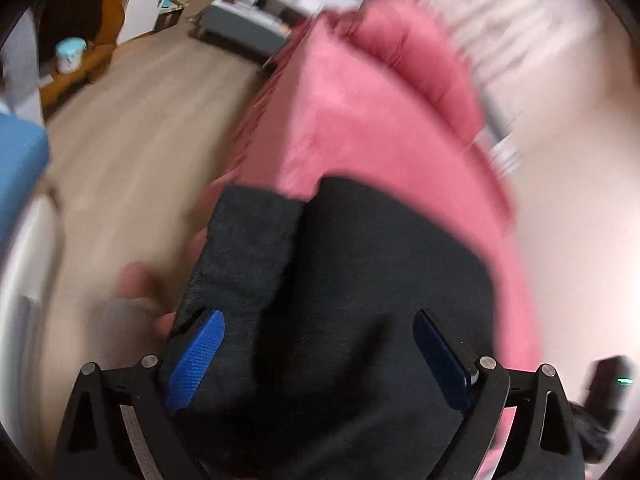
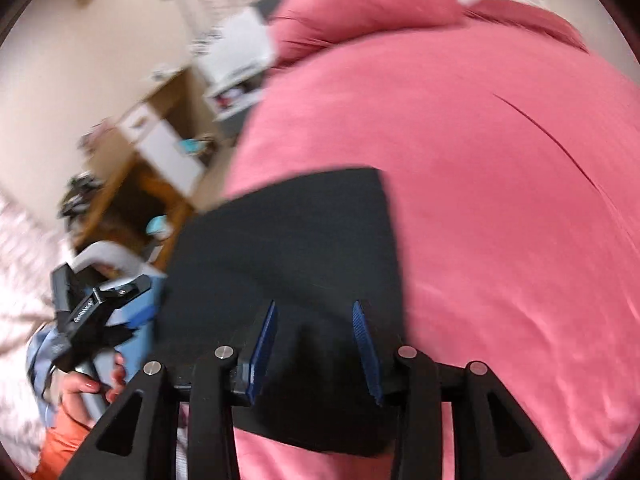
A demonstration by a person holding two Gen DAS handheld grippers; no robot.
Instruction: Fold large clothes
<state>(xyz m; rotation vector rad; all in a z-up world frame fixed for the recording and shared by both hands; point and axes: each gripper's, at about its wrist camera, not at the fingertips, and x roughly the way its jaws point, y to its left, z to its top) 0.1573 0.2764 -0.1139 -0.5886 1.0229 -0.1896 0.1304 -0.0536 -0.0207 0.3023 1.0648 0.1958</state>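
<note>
Pink bed (image 2: 500, 200): both hand-held grippers agape.

A light wood-plank floor (image 1: 132, 128) runs beside a bed covered in a pink sheet (image 2: 500, 208), with a plump pink pillow (image 2: 360, 4) at its head. A low grey-and-white open shelf unit (image 1: 248, 12) stands against the far cream wall (image 2: 60, 60). A brown wooden desk (image 2: 148, 160) with a white drawer front sits near it; everything is motion-blurred
</note>
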